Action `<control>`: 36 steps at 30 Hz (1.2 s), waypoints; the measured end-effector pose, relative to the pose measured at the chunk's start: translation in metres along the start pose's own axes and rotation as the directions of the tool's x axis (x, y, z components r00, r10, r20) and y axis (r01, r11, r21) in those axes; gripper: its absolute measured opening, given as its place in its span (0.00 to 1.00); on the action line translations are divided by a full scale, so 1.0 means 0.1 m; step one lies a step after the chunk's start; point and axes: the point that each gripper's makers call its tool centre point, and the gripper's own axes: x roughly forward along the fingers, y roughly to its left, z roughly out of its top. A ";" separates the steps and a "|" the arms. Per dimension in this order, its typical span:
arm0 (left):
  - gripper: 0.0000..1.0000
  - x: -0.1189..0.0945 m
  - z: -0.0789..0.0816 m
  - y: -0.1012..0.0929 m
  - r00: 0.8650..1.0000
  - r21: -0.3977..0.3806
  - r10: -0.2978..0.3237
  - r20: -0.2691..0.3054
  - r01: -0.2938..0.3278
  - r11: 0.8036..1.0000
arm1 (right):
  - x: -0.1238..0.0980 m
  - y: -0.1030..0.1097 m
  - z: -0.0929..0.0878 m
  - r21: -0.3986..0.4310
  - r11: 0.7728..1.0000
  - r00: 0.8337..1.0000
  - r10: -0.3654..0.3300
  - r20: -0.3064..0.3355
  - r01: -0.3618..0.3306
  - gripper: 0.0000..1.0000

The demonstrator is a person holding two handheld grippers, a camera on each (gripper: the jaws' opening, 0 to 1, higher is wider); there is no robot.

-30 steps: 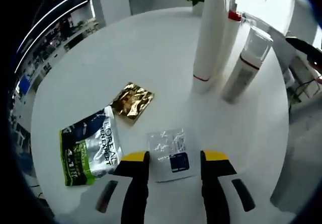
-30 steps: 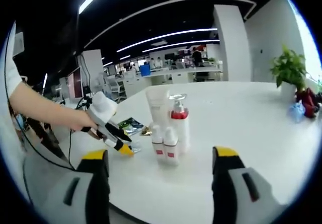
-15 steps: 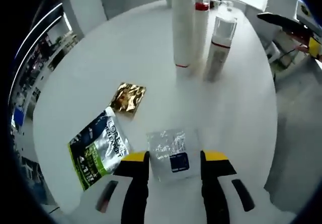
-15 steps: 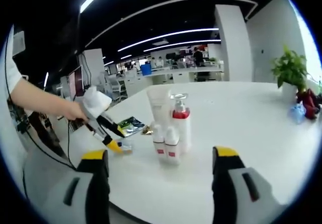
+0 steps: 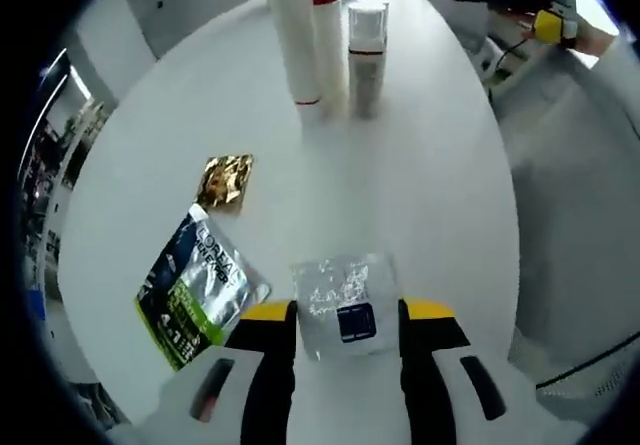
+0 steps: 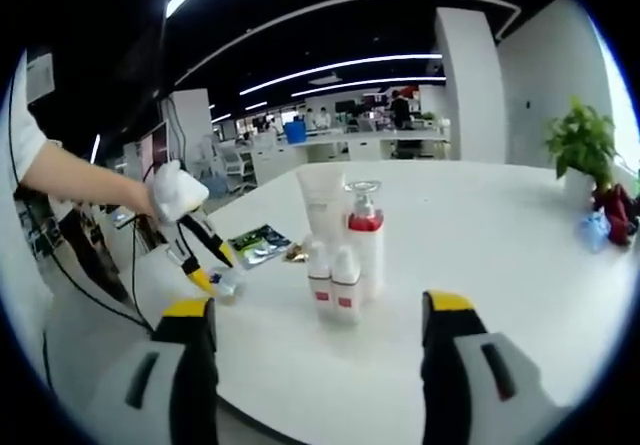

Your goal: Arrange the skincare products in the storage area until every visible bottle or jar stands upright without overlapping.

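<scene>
A clear sachet (image 5: 344, 305) with a dark blue square sits between the yellow-tipped jaws of my left gripper (image 5: 348, 311), which is shut on it above the white round table (image 5: 440, 175). In the right gripper view the left gripper (image 6: 207, 268) holds the sachet (image 6: 229, 280) near the table's left edge. The tall white tube (image 5: 290, 35), red-collared pump bottle (image 5: 326, 25) and clear-capped bottle (image 5: 366, 55) stand upright together. The tube (image 6: 322, 205), the pump bottle (image 6: 365, 240) and two small red-banded bottles (image 6: 321, 281) stand ahead of my open right gripper (image 6: 318, 308).
A gold sachet (image 5: 226, 179) and a green and black sachet (image 5: 198, 287) lie flat on the table. A potted plant (image 6: 582, 145) and small red and blue items (image 6: 606, 210) stand at the far right. A person's hand (image 6: 166, 193) holds the left gripper.
The left gripper has drawn back from the bottles with the clear sachet still between its jaws. In the right gripper view it shifted left toward the table edge. The right gripper stayed put.
</scene>
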 end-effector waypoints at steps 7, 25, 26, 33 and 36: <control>0.38 0.02 -0.01 -0.13 0.996 0.119 -0.089 0.018 0.086 0.989 | 0.00 -0.01 -0.03 -0.007 1.000 1.000 -0.005 -0.016 0.005 0.85; 0.38 0.21 -0.07 -0.16 0.991 0.247 -0.130 -0.020 0.131 0.960 | 0.00 -0.04 -0.07 -0.020 0.999 0.999 -0.026 -0.042 0.025 0.85; 0.38 0.22 -0.08 -0.16 0.991 0.255 -0.129 -0.025 0.131 0.958 | 0.00 -0.04 -0.07 -0.021 0.999 0.999 -0.027 -0.044 0.026 0.85; 0.37 0.24 -0.07 -0.17 0.990 0.266 -0.139 -0.025 0.141 0.954 | 0.00 -0.06 -0.08 -0.023 0.999 0.998 -0.036 -0.050 0.035 0.85; 0.37 0.24 -0.07 -0.17 0.990 0.253 -0.142 -0.025 0.144 0.957 | 0.00 -0.07 -0.09 -0.022 0.999 0.998 -0.038 -0.051 0.037 0.85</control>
